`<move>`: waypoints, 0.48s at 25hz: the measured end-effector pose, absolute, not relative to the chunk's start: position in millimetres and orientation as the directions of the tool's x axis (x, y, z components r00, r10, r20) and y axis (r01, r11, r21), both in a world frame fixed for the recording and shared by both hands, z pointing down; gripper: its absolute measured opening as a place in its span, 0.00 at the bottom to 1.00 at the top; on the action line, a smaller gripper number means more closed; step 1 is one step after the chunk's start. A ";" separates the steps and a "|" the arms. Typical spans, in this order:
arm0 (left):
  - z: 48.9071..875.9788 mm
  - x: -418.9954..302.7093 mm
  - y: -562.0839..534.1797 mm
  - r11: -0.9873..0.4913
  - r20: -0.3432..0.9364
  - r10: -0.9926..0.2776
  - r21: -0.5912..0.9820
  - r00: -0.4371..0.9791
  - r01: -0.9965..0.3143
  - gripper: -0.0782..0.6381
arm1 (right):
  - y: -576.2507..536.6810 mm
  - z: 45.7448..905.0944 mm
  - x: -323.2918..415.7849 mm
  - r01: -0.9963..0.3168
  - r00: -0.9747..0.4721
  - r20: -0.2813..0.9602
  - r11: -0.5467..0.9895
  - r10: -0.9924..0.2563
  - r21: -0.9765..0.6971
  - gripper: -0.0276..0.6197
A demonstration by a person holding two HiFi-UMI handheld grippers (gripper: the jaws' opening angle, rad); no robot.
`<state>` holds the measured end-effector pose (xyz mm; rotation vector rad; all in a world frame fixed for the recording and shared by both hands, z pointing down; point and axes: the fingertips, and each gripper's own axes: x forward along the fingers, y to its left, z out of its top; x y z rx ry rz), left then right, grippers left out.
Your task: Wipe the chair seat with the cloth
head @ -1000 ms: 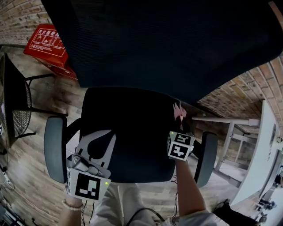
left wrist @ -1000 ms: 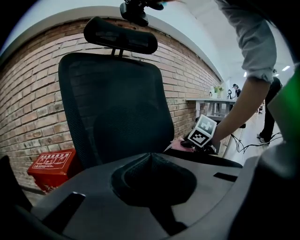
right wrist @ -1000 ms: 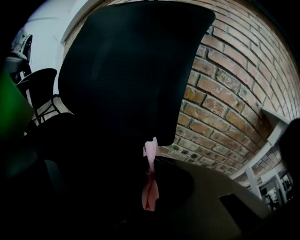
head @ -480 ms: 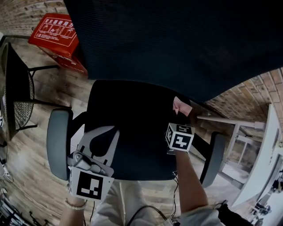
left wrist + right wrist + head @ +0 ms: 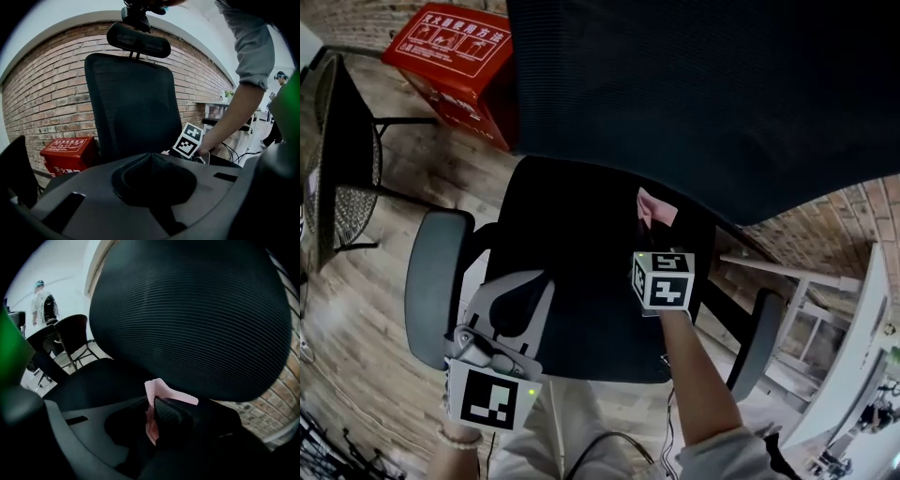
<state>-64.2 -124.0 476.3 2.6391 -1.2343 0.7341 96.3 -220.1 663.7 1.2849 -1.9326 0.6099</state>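
At seat rear, just below backrest: pink cloth (image 5: 656, 206) – crumpled, lower end down on the chair seat (image 5: 581, 253), upper corner sticking up free
Cloth grip: right gripper (image 5: 648, 228) clenched on it; in the right gripper view the cloth (image 5: 161, 392) is pinched between the two dark pads, pink showing above and below the pinch
Right gripper pose: over the seat's rear right part, pointing at the backrest (image 5: 703, 94); marker cube facing up, forearm behind it
Left gripper: (image 5: 525, 283) over the seat's front left, near the armrest (image 5: 431, 281) on the person's left; contact with the seat can't be told
Left jaws: tips pressed together in the left gripper view (image 5: 149, 156), nothing between them
Seat: black, cloth is the only thing lying on it
Backrest: black mesh, overhangs the seat rear; headrest (image 5: 138, 40) on top in the left gripper view
Other armrest: grey (image 5: 759, 337), on the person's right, well apart from the cloth
Floor: wood planks (image 5: 366, 309)
Behind chair: brick wall (image 5: 51, 93) – red box (image 5: 459, 47) on the floor against it
Far left: black mesh side chair (image 5: 342, 178)
Far right: white table edge (image 5: 862, 319)
Background: a person (image 5: 44, 303) standing, small, in the right gripper view
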 end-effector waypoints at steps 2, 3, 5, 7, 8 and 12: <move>476.6 -71.6 -120.5 -0.638 0.484 -0.695 -0.073 0.532 -0.767 0.13 | -224.0 662.8 73.3 -0.899 -0.282 0.773 0.437 -0.568 -0.007 0.13; 476.7 -75.0 -118.7 -0.630 0.485 -0.699 -0.067 0.526 -0.774 0.13 | -225.9 662.1 61.1 -0.886 -0.305 0.769 0.463 -0.562 -0.013 0.13; 475.7 -80.5 -114.5 -0.618 0.488 -0.703 -0.059 0.518 -0.784 0.13 | -229.2 660.5 36.0 -0.858 -0.350 0.760 0.513 -0.547 -0.025 0.13; 473.8 -84.7 -110.3 -0.610 0.488 -0.708 -0.057 0.511 -0.790 0.13 | -231.5 658.3 11.0 -0.828 -0.394 0.751 0.559 -0.531 -0.039 0.13; 472.8 -86.5 -108.4 -0.605 0.487 -0.711 -0.057 0.507 -0.794 0.13 | -232.5 657.1 -1.2 -0.813 -0.415 0.745 0.581 -0.522 -0.047 0.13; 467.4 -92.5 -101.1 -0.585 0.476 -0.727 -0.053 0.494 -0.809 0.13 | -232.8 653.1 -46.1 -0.747 -0.496 0.724 0.660 -0.479 -0.075 0.13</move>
